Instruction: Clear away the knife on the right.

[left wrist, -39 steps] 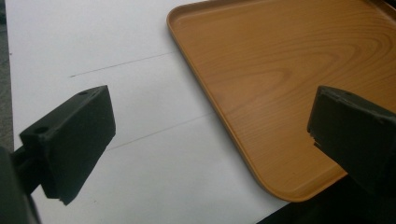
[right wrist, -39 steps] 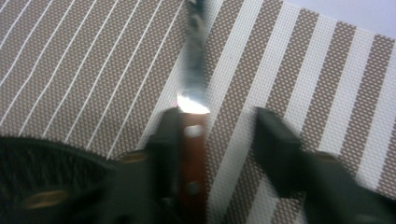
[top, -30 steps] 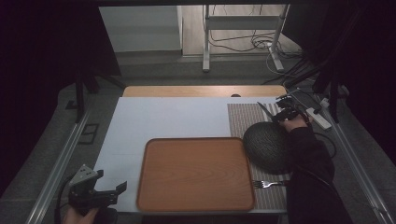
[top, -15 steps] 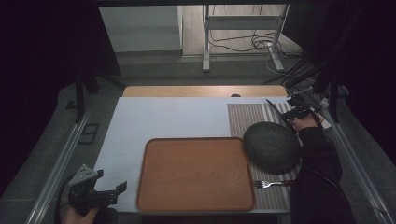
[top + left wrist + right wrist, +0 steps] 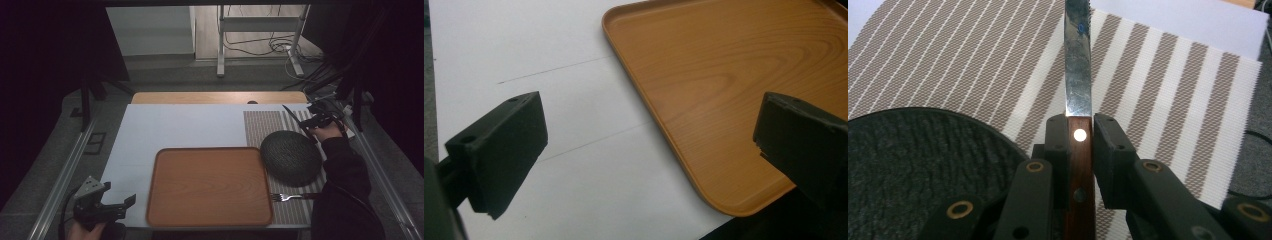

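A knife with a brown wooden handle and steel blade (image 5: 1078,65) is clamped by its handle in my right gripper (image 5: 1079,125), which is shut on it. In the high view the right gripper (image 5: 316,120) hovers at the far right of the table, and the knife (image 5: 292,116) points left over the striped placemat (image 5: 265,125). Just in front of it a dark round woven plate (image 5: 290,157) lies on the placemat (image 5: 1173,100). My left gripper (image 5: 107,207) stands open at the table's front left corner, with nothing between its jaws (image 5: 649,135).
A wooden tray (image 5: 210,185) lies at the front middle of the white table, its corner beside the left gripper (image 5: 734,85). A fork (image 5: 292,196) rests on the placemat at the front right, near the sleeve. The dark plate (image 5: 913,160) is close below the right gripper.
The right hand has risen a little with the knife and drifted slightly to the right, away from the plate. The left gripper has stayed put.
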A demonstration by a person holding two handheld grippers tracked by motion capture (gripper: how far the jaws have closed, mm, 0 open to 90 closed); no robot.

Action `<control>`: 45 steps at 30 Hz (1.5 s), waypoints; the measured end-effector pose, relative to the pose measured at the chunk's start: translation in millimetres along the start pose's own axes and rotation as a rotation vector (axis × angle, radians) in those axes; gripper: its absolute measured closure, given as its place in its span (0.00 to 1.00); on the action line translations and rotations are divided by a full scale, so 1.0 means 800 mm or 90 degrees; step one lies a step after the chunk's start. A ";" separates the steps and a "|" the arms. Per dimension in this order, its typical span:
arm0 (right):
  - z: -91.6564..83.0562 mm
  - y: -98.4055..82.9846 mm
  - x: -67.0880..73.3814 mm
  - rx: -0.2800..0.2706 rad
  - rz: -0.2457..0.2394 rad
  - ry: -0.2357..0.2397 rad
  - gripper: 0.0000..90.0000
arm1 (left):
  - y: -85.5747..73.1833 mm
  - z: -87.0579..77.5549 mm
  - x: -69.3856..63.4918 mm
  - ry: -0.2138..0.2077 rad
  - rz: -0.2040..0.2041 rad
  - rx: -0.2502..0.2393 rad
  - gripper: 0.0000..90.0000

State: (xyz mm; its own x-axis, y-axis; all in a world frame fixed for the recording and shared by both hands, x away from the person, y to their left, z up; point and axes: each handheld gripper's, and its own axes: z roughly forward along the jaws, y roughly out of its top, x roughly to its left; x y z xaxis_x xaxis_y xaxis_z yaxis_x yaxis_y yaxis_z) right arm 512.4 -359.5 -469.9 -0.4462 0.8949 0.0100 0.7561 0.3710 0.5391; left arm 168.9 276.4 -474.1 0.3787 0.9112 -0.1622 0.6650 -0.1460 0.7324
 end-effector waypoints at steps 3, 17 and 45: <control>0.001 -0.002 0.007 0.000 0.000 0.006 0.86 | 0.000 0.000 0.000 0.000 0.000 -0.001 0.02; -0.009 -0.013 0.048 0.002 -0.019 0.030 0.86 | 0.000 0.000 0.000 -0.001 0.000 -0.003 0.02; -0.035 -0.058 0.150 0.004 -0.085 0.092 0.86 | 0.000 0.000 0.000 -0.001 0.002 -0.002 0.02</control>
State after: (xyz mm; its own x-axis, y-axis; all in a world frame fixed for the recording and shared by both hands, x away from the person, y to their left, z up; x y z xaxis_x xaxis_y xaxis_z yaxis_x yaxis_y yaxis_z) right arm 410.8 -276.4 -469.9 -0.6063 0.7930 0.0601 0.6884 0.4856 0.5388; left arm 168.8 276.2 -473.9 0.3816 0.9103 -0.1606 0.6618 -0.1478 0.7350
